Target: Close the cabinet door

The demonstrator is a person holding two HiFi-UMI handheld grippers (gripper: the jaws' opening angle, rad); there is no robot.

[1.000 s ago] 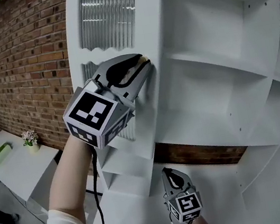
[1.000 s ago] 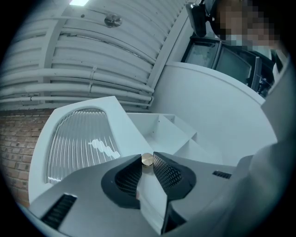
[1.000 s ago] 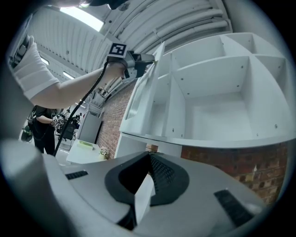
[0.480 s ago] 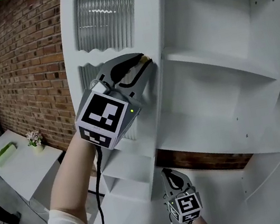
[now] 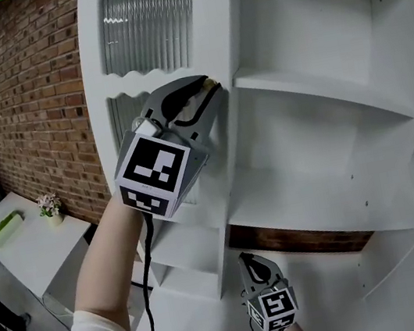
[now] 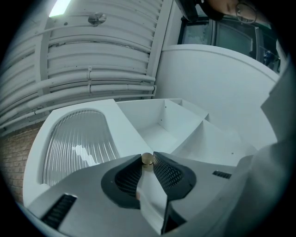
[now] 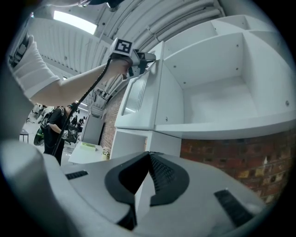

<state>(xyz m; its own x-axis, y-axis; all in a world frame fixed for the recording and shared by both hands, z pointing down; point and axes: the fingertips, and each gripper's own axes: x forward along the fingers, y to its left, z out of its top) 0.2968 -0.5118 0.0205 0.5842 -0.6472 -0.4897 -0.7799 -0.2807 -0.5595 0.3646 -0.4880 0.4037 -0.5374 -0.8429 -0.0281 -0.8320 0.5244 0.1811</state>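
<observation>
On the one white cabinet door [image 5: 160,58], the left tool [image 5: 208,89] grips its one small knob [image 6: 147,159], while the right tool [image 5: 248,257] hangs below the shelves [image 5: 323,104], pinched together.

No words, brand names or numbers can be read anywhere. The only sign-like marks are black-and-white square patterns on the cube [image 5: 153,174] of the left gripper [image 5: 208,89] and the cube [image 5: 275,309] of the right gripper [image 5: 248,257]; they carry no letters.

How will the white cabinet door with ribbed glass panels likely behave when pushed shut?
The white cabinet door looks rigid, so it should swing as one piece. Its ribbed glass panels probably add weight and could crack if slammed. The small round brass knob in the left gripper's jaws looks smooth, perhaps slippery.
</observation>
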